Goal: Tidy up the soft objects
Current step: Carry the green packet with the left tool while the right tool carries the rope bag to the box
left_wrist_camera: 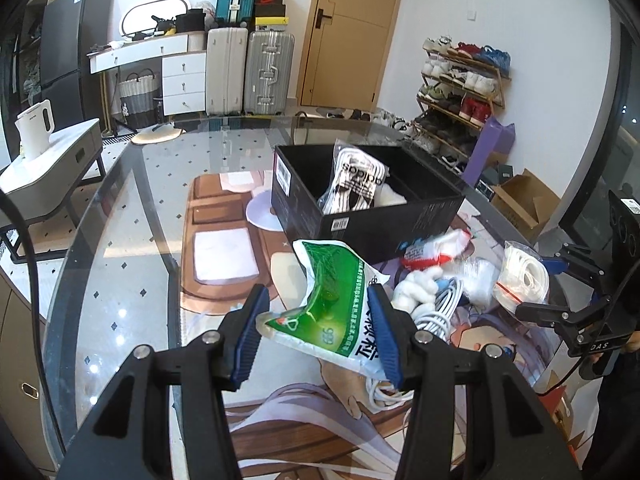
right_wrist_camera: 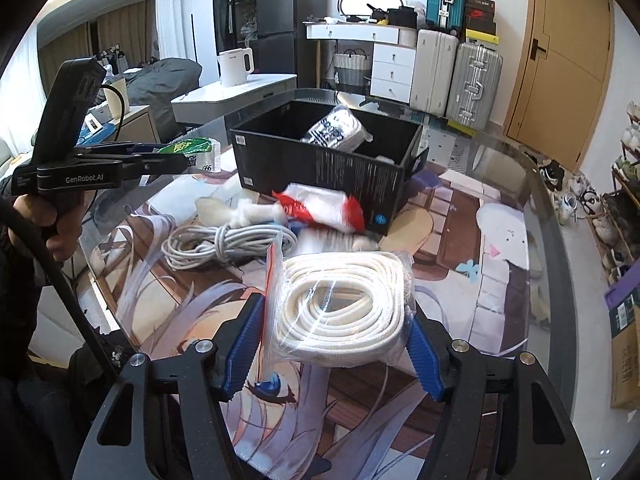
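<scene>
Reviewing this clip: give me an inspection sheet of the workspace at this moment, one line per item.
Surface: round glass table with a printed cartoon mat on it.
Job's things: green-and-white packet and bagged white rope coil both lifted; black box open, holding a packaged black-and-white item; red-and-white bag and white plush piece lie beside the box.
Clutter: nothing seen beyond these.
Grippers: left gripper shut on the packet; right gripper shut on the rope bag.
Cables: bundled white cable on the mat.
Surroundings: suitcases, shoe rack, white kettle, wooden door.
</scene>
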Tool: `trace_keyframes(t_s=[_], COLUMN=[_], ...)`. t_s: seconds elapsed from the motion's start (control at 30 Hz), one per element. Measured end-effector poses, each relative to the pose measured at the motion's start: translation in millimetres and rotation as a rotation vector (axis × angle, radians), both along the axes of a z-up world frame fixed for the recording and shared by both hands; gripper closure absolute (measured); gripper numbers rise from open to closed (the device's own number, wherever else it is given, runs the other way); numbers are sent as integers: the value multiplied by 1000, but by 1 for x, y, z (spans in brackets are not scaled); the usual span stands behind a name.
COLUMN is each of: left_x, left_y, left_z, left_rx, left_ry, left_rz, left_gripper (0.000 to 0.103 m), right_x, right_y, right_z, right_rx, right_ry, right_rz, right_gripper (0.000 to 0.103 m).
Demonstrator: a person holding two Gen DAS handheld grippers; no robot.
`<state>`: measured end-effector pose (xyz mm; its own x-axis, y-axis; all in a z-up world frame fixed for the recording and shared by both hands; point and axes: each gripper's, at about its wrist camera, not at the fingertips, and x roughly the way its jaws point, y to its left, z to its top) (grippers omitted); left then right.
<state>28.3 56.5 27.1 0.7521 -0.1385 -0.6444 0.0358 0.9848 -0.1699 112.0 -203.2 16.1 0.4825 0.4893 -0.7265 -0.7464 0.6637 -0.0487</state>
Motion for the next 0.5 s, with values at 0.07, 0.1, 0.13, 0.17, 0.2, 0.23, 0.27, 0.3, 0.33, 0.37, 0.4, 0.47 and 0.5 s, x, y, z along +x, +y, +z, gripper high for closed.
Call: trace_keyframes(t_s=[0.07,0.1,0.13,0.17,0.2,0.23,0.27,0.3,0.33,0.37,0.4,0.47,0.5], left_x=[0,-1,-2,-2,-2,-2,-2,-1,-1,-1,-1,0,0], left_y=[0,0,0,0,0,0,0,0,0,0,1,0,0], left_z=[4,5,7,9,10,12,13,14,15,17,18,21,23], left_rx=[-2,-5,-5,-6,-9,-13,-14,-13,-12,-12,-14,-15,-16], left_ry=[-9,-14,-21,-26,-31,-38,-41,-44,-48,-55,-59,-69,-76], left_rz=[5,6,10,12,14,17,19,21,23,25,27,31,31], left_gripper=[54,54,54,54,54,54,54,54,54,54,54,54,54], right_x=[-1,-2,-2,-3,-3,-3,-3,-3,-2,-2,-1,1,1], right_y=[-1,-2,-3,-3,-4,-5,-5,-6,-6,-6,-6,-6,-6], right_z=[3,5,8,10,11,13,14,16,17,19,21,24,26], right_rx=[6,10,16,20,24,29,33,39,47,53,57,69,73], right_ry=[-8,-12,-18,-24,-29,-34,-38,-43,-46,-50,-53,-61,-64], right_rz=[-2,-3,-5,-9,-12,-17,-20,-23,-27,-30,-32,-37,-41], right_gripper=[35,35,35,35,35,35,35,35,35,35,35,35,35])
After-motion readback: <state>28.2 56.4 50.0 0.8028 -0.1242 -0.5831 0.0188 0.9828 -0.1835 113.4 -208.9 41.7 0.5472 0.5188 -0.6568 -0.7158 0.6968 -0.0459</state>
